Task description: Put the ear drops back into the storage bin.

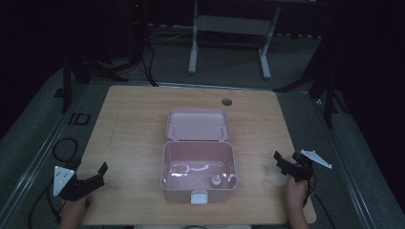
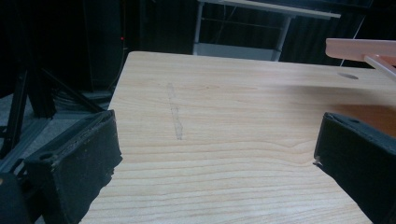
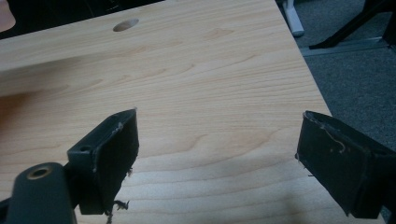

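A pink plastic box (image 1: pixel 198 168) stands open in the middle of the wooden table (image 1: pixel 133 119), its lid (image 1: pixel 197 125) laid back flat behind it. A small round object (image 1: pixel 216 181) and a pale thin item (image 1: pixel 197 168) lie on its floor. A white latch (image 1: pixel 199 197) hangs at its front. My left gripper (image 1: pixel 90 172) rests open near the table's front left corner, well left of the box. My right gripper (image 1: pixel 285 162) is open near the front right edge. Between the jaws in both gripper views is bare wood; a pink lid edge (image 2: pixel 359 47) shows at the far right of the left gripper view.
A round cable hole (image 1: pixel 227 101) sits near the table's far edge, also visible as a cable hole (image 3: pixel 126 24) in the right gripper view. Behind the table stand a white desk frame (image 1: pixel 229 28) and dark stands. Cables (image 1: pixel 62 148) lie on the grey floor at left.
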### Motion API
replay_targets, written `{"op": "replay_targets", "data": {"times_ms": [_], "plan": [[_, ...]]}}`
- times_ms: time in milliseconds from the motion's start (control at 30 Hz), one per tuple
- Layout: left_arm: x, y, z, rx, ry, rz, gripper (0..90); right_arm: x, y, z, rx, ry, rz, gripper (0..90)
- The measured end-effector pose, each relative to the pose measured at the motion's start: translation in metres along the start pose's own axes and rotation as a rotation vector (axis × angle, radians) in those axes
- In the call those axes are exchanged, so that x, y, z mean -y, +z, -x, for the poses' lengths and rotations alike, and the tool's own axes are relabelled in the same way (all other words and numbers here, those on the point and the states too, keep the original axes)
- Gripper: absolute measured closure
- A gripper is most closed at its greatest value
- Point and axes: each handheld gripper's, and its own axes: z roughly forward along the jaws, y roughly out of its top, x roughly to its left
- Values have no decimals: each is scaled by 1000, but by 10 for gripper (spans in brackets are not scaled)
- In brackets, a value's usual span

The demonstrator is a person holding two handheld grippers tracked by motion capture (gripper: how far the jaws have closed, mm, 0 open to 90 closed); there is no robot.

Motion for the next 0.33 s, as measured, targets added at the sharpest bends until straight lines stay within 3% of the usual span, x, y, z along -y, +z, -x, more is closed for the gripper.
{"op": "replay_targets", "data": {"times_ms": [333], "plan": [[0, 0, 0, 4, -1, 1, 4, 0, 4, -3, 5, -32, -30, 125]]}}
